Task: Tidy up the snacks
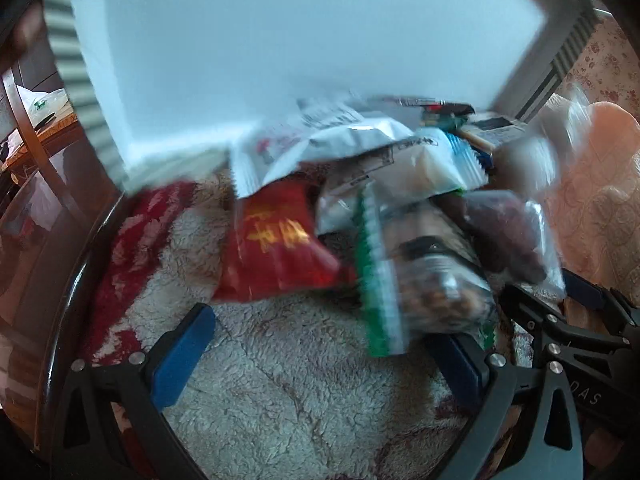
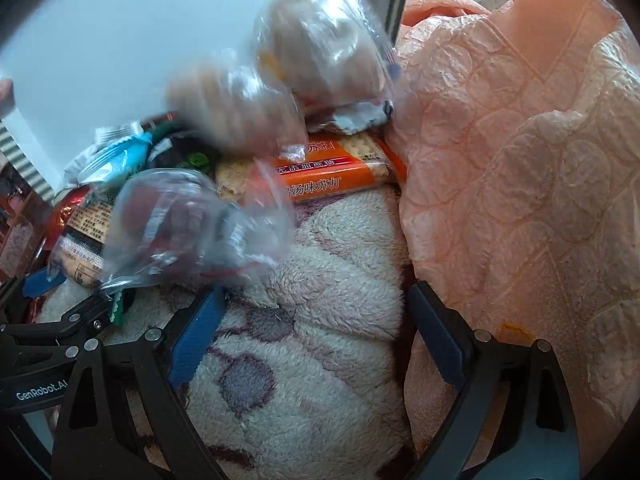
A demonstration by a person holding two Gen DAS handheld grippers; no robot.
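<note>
While both grippers hang low over a fleecy blanket, each stands with its blue-padded jaws apart and nothing between them: the left gripper and the right gripper. Just beyond the left gripper's tips lies a heap of snacks: a clear packet with a green edge nearest, touching its right pad, a red packet with gold lettering beside it, then a clear bag of dark pieces and white wrappers farther back. A large white box, tilted, fills the far part of that view, and the right gripper's frame shows at its lower right edge.

Only the right wrist view shows an orange cracker pack lying flat behind a clear bag, blurred clear bags above it, and a peach quilt bunched along the right side. It also catches the left gripper at its lower left.
</note>
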